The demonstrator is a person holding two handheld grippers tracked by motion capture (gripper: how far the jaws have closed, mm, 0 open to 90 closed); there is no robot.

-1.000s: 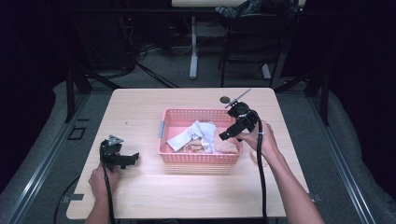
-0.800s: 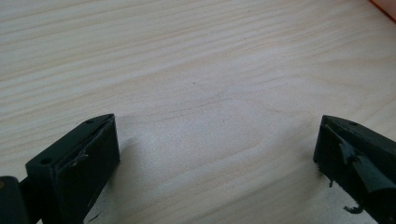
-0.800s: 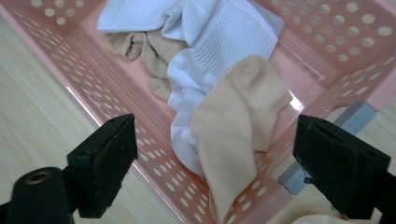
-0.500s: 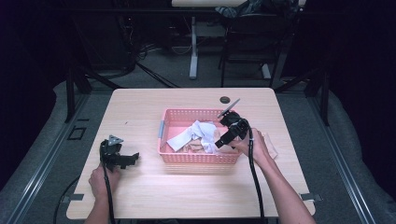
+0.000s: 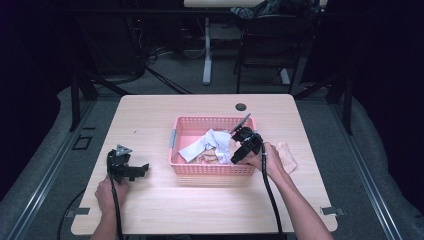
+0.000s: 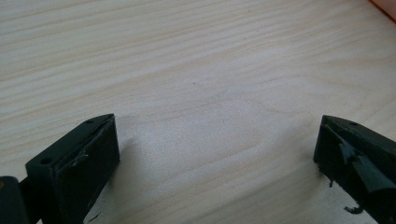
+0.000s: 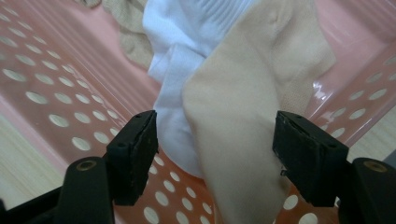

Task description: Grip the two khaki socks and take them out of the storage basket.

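Right gripper [image 7: 215, 154] inside pink perforated basket [image 5: 190, 131], jaws wide apart astride one beige sock [image 7: 252, 107], gripping nothing, one white sock [image 7: 187, 56] just beside, left gripper [image 6: 215, 154] wide open, empty, left of basket on wooden table [image 5: 150, 115], no readable writing

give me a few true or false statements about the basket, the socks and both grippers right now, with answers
1. The right gripper has its jaws open around a beige sock in the pink basket. True.
2. The left gripper is shut on a white sock. False: its jaws stand open over bare wooden table, holding nothing.
3. A white sock lies inside the basket. True.
4. The basket is empty apart from the gripper. False: it holds white and beige socks.
5. Another beige piece of cloth lies on the table outside the basket, by the right hand. True.
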